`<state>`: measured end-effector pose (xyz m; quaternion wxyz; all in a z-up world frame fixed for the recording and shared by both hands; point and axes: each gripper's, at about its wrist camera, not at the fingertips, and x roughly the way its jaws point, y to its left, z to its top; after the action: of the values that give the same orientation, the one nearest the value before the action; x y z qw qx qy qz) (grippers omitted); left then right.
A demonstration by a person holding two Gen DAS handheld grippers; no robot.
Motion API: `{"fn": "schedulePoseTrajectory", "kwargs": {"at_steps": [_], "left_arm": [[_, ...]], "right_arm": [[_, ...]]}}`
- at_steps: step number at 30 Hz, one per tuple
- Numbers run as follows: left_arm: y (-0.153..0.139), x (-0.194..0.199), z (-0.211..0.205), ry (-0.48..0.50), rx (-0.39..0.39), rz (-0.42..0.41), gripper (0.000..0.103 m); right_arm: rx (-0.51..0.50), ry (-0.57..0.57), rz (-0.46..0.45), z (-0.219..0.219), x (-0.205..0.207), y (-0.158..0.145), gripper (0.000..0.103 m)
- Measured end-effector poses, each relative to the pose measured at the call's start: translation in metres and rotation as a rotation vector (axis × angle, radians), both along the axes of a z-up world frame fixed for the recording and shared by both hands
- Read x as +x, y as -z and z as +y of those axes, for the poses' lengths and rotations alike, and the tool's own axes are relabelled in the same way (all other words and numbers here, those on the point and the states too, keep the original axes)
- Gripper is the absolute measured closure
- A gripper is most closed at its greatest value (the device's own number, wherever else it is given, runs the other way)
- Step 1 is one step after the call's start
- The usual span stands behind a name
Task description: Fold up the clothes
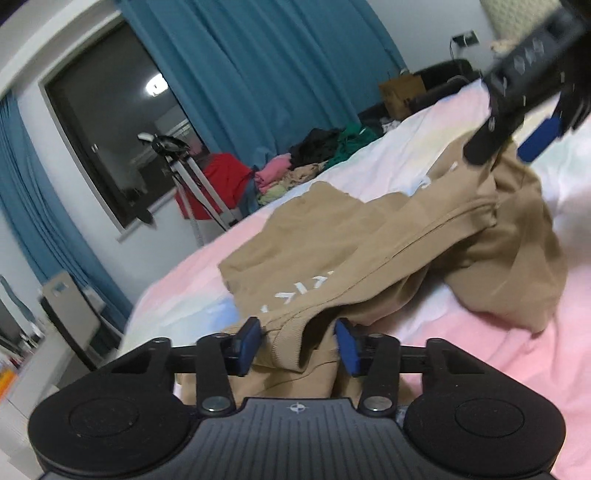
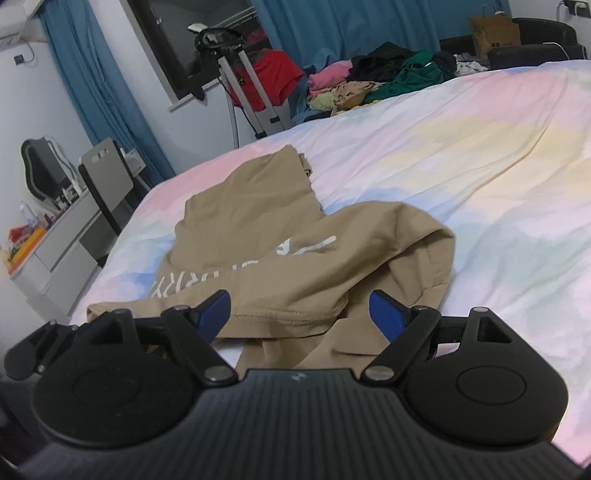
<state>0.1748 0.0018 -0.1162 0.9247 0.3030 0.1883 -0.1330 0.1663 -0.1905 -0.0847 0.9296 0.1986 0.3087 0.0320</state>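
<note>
A tan sweatshirt [image 1: 388, 236] with white lettering lies crumpled on the pastel bed sheet [image 1: 480, 354]. In the left wrist view my left gripper [image 1: 299, 345] sits low at the near edge, its blue pads closed in on the garment's ribbed hem [image 1: 295, 350], which bunches between them. My right gripper [image 1: 506, 149] shows at the upper right, over the far end of the sweatshirt with its jaws apart. In the right wrist view the right gripper [image 2: 301, 314] stands wide open just above a folded seam of the sweatshirt [image 2: 288, 251], gripping nothing.
A heap of mixed clothes [image 2: 388, 74] lies at the bed's far edge, with a brown paper bag [image 2: 495, 33] behind it. A metal stand with a red garment [image 2: 258, 77] is by the window. A chair and grey desk [image 2: 99, 184] stand to the left of the bed.
</note>
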Motion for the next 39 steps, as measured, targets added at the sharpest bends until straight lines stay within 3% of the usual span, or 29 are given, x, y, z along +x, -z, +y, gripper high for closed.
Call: {"fn": "schedulePoseTrajectory", "kwargs": {"at_steps": [6,9,11,14,17,21,25,29,34,39], "left_arm": [[-0.009,0.005,0.010,0.007,-0.086,0.027,0.061],[-0.014,0.003,0.019,-0.013,-0.149,0.041,0.071],[-0.017,0.001,0.025,-0.028,-0.191,0.051,0.083],[-0.022,-0.001,0.033,-0.043,-0.242,0.053,0.091],[-0.036,-0.010,0.037,-0.034,-0.315,0.027,0.100],[-0.064,-0.028,0.045,0.005,-0.457,-0.031,0.101],[-0.084,-0.049,0.050,0.043,-0.543,-0.083,0.101],[-0.097,-0.065,0.054,0.058,-0.594,-0.114,0.101],[-0.101,-0.071,0.054,0.056,-0.599,-0.118,0.101],[-0.099,-0.070,0.053,0.042,-0.598,-0.113,0.101]], "right_arm": [[-0.028,-0.015,0.014,0.010,0.001,0.005,0.019],[-0.035,-0.010,0.017,0.011,0.000,0.006,0.019],[-0.037,-0.010,0.022,0.011,0.000,0.008,0.019],[-0.048,-0.023,0.019,0.015,-0.001,0.010,0.019],[-0.077,-0.052,-0.016,0.022,-0.004,0.008,0.019],[-0.160,-0.134,-0.092,0.043,-0.010,0.003,0.019],[-0.285,-0.202,-0.177,0.068,-0.018,0.002,0.019],[-0.403,-0.158,-0.235,0.080,-0.021,0.003,0.019],[-0.303,-0.046,-0.303,0.056,-0.024,-0.005,0.019],[-0.296,0.079,-0.316,0.035,-0.027,-0.015,0.019]]}}
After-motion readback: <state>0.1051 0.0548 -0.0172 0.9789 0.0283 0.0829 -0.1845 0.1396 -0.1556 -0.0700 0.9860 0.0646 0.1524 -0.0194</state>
